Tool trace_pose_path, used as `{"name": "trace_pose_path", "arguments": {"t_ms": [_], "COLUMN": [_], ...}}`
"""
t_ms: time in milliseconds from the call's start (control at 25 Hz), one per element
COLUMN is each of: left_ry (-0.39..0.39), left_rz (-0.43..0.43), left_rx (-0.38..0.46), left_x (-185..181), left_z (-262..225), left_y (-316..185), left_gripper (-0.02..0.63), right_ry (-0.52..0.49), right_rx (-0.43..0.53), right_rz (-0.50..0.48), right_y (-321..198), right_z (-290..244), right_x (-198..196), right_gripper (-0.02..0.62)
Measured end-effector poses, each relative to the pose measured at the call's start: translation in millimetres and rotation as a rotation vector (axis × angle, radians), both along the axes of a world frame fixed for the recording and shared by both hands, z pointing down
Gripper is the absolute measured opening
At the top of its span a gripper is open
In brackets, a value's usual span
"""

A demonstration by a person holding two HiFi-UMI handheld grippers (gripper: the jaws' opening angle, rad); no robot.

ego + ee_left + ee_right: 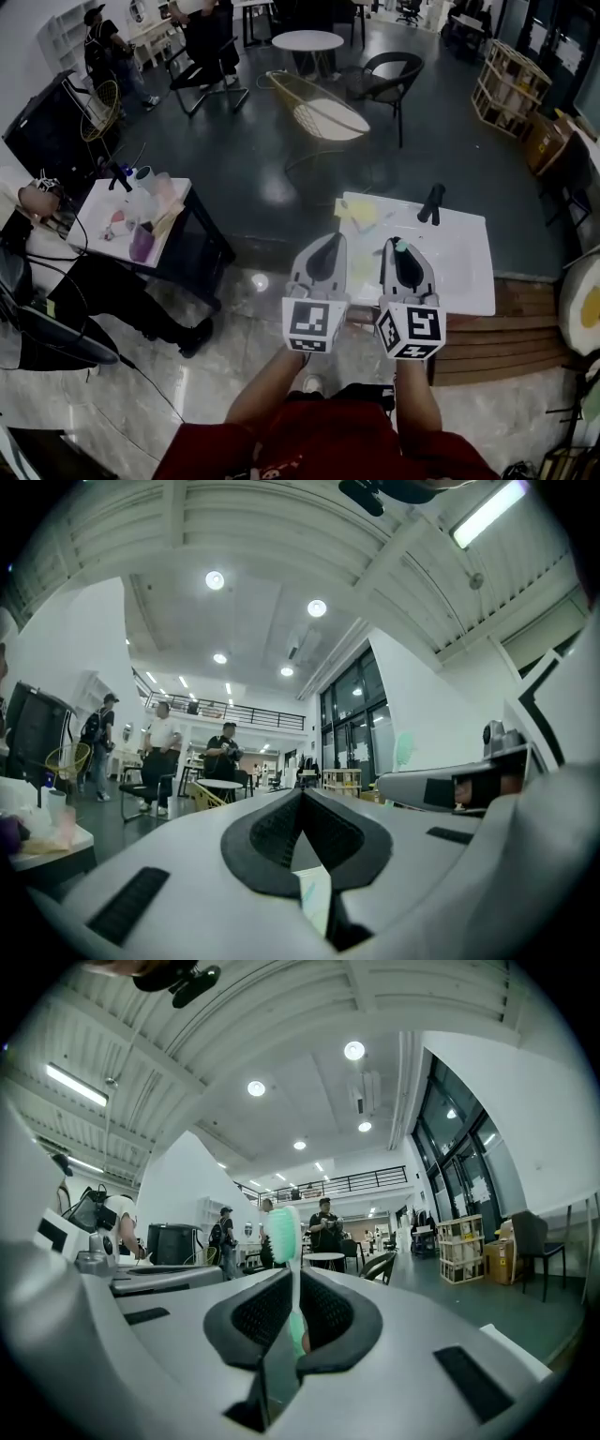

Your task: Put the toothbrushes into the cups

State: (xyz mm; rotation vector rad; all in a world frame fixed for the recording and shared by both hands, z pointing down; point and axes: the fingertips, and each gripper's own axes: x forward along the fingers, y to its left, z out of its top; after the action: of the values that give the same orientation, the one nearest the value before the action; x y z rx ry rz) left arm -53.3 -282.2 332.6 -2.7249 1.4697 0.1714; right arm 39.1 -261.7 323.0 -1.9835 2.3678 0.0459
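At the bottom centre of the head view, a red shirt (319, 450) and two forearms (272, 384) reaching up the frame. Just above them, at lower centre and close beside each other, the left gripper (329, 240) and the right gripper (398, 253), each with its marker cube (316, 324) nearest the camera.

Left gripper (302, 794), seen in its own view: closed, pads meeting at the tips, nothing pinched. Behind the tips only a small triangular gap, with a pale surface showing through.

Right gripper (292, 1283), seen in its own view: clamped on a green toothbrush (284, 1232). Handle pinched between the pads at centre frame, head standing clear above the jaw tips. In the head view only a small pale-green dot at that gripper's tip, against the near half of a white table (459, 272). Height over the tabletop not readable.

Farther up that table, a yellowish patch (361, 220) at its left part, too blurred to name. At the far edge, a dark cup (431, 202), tilted in the picture, well apart from the toothbrush; one cup or two, impossible to say.

At middle left, a low side table (183, 192) crowded with small things, among them a purple cup (141, 244).

Beyond, at upper centre, a yellow wire chair (319, 112), a black chair (394, 70) and a round white table (307, 39). At upper right, a wooden shelf (511, 84). At upper left, people (98, 42) standing.
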Motion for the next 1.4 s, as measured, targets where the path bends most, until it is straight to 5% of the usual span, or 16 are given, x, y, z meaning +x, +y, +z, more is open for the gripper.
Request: {"name": "trace_pose_path", "arguments": {"t_ms": [880, 1400], "left_ry": [-0.009, -0.014], "left_rz": [-0.079, -0.098], "left_rx": [0.003, -0.033], "left_x": [56.0, 53.4], "left_z": [-3.1, 16.3], "left_y": [-61.1, -71.9], "left_gripper": [0.028, 0.028], "right_ry": [-0.031, -0.035], "right_rx": [0.007, -0.058], "right_rz": [-0.100, -0.136], "right_y": [-65.3, -79.2], "right_z": [-2.6, 25.6], "right_x": [54.4, 48.8], "right_gripper": [0.046, 0.046]}}
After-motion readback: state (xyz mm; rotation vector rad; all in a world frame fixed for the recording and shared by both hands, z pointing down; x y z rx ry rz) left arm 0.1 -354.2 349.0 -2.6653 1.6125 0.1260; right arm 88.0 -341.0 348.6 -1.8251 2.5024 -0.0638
